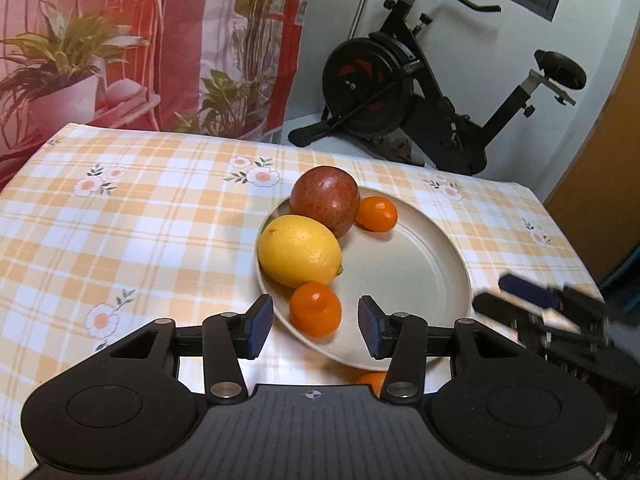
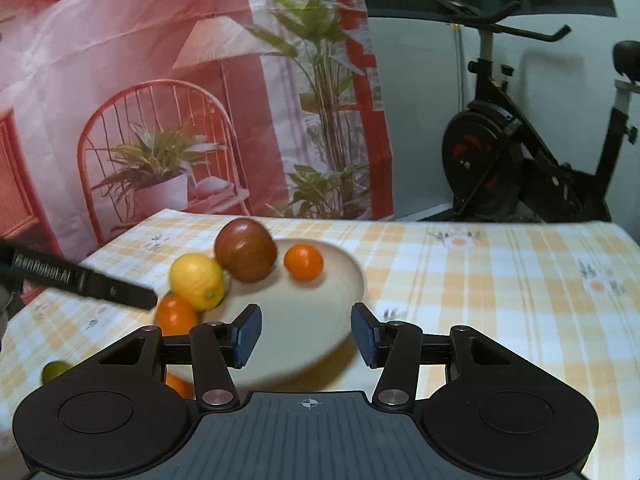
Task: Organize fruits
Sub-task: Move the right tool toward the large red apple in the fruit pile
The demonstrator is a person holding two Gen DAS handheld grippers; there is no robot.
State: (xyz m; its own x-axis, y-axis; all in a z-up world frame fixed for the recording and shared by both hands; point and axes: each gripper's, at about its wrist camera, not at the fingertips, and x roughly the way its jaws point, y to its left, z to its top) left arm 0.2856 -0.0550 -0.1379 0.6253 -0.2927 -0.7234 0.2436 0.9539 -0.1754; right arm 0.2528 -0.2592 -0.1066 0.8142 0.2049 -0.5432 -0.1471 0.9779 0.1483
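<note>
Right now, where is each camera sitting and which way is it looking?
Left wrist view: sits on the left tongs, looking forward and down at the plate with the lemon; its own open fingers show, right tongs at the edge.
Right wrist view: sits on the right tongs, facing the same plate from its right side; its own open fingers show.
Both share the plate, fruit, checked tablecloth and exercise bike.

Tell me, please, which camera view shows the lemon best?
The left wrist view: the lemon is sharp, close and unobstructed on the plate. The right wrist view shows it smaller and motion-blurred.
</note>
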